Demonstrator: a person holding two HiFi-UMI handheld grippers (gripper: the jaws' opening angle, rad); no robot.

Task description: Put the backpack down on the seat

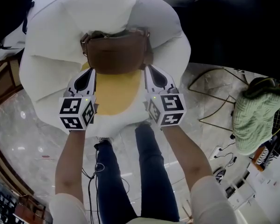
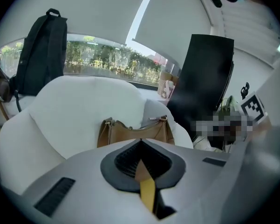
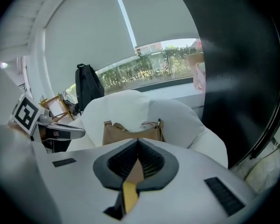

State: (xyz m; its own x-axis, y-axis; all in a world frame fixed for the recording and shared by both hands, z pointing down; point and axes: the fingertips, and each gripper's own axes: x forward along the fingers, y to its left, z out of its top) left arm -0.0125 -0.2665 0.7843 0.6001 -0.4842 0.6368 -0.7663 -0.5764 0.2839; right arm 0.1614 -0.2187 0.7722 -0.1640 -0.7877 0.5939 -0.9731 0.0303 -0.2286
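White armchair (image 1: 46, 41) with a yellow seat cushion (image 1: 116, 97), seen from above over the person's legs. The brown bag (image 1: 115, 52) stands upright at the rear of the seat, resting against the backrest. Left tongs (image 1: 90, 73) and right tongs (image 1: 150, 73) hover side by side above the cushion, one at each lower corner of the bag and apart from it; each pair is pressed together tip to tip with nothing gripped
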